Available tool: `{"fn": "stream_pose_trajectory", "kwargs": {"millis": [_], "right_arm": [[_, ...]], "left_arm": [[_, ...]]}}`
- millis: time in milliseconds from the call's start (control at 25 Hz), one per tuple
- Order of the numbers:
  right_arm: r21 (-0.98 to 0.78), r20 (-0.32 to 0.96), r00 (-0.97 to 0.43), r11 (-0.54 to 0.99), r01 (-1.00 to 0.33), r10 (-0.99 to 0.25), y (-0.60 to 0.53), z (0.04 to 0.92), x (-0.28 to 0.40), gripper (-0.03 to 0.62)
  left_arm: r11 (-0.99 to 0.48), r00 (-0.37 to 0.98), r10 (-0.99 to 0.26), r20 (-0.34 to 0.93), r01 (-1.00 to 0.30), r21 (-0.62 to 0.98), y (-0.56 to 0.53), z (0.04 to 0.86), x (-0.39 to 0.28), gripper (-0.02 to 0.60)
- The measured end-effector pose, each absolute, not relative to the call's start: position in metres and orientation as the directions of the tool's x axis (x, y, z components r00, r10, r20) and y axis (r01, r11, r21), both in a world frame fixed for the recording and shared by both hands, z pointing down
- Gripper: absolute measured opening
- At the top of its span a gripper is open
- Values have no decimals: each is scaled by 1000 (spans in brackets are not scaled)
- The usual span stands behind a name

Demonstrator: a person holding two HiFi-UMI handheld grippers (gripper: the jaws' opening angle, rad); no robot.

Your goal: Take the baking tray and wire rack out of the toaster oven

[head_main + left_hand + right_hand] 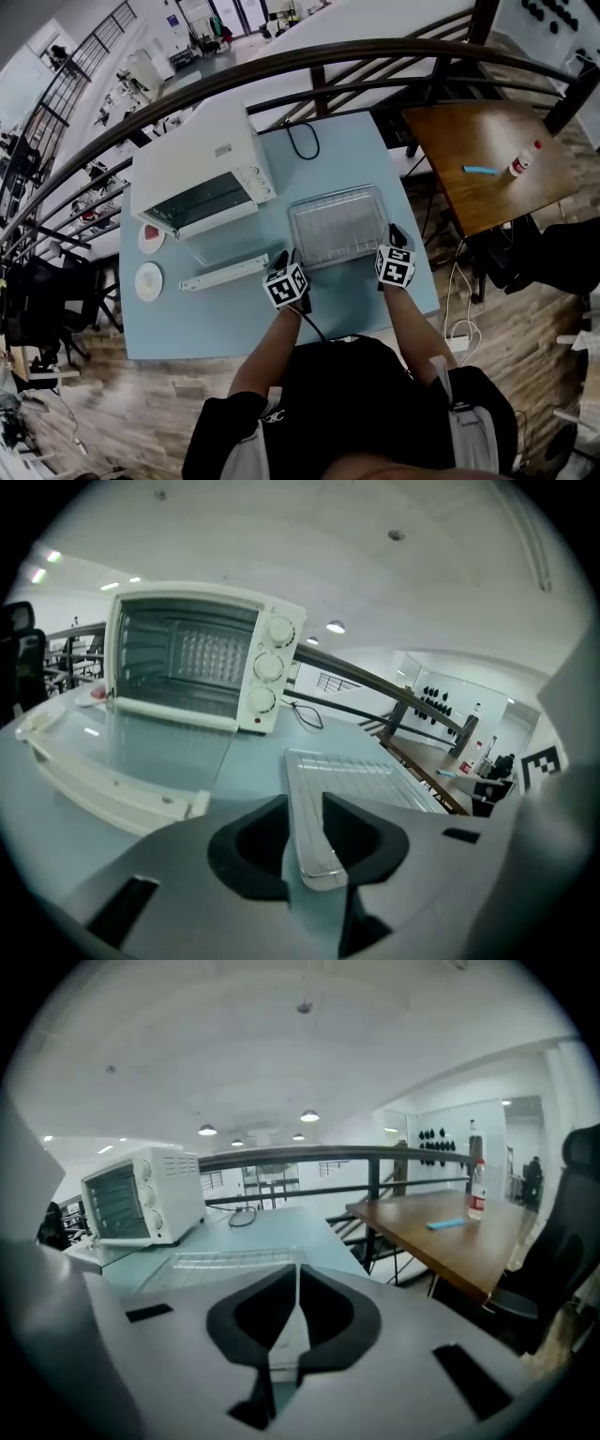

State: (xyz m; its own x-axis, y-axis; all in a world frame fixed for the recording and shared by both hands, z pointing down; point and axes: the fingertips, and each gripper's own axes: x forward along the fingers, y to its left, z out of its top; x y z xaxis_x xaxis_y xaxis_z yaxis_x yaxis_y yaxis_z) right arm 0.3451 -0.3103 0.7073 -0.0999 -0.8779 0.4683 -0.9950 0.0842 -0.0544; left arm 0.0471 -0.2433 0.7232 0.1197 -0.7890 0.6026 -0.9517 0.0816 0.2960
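The pale blue worktop (pixel 187 328) stands by a curved railing (pixel 309 56) on a mezzanine. Nearest, the left tongs (pixel 286 258) are spread, with the tray's (pixel 298 234) near-left corner in the gap and no pad clearly pressing. The right tongs (pixel 396 234) are pressed almost together on the tray's near-right rim. The tray lies flat on the worktop, outside the oven (pixel 202 164), with the rack (pixel 339 227) in it. Farther left, the oven's door (pixel 225 272) hangs open; 3 knobs sit on its front. Its top label is too small to read. Beyond is a cable (pixel 302 141).
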Motion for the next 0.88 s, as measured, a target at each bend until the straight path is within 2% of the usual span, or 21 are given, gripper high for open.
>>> {"fn": "stream_pose_trajectory", "kwargs": {"millis": [40, 120, 280, 400, 880], "right_arm": [[-53, 441, -122, 110, -993, -889, -310, 696, 339, 2], [-72, 393, -172, 156, -985, -903, -309, 674, 326, 2], [-101, 278, -274, 256, -962, -921, -308, 623, 295, 2], [-115, 188, -374, 358, -927, -908, -305, 585, 260, 2], [-158, -12, -639, 632, -758, -769, -286, 491, 123, 2]], "left_arm": [[68, 111, -806, 581, -959, 276, -244, 712, 44, 91], [22, 123, -841, 527, -965, 261, -243, 687, 43, 28], [-75, 158, -900, 406, -974, 213, -240, 630, 43, 17], [-83, 137, -933, 334, -982, 171, -233, 592, 32, 15], [84, -63, -984, 165, -988, 129, -181, 499, -60, 15]]}}
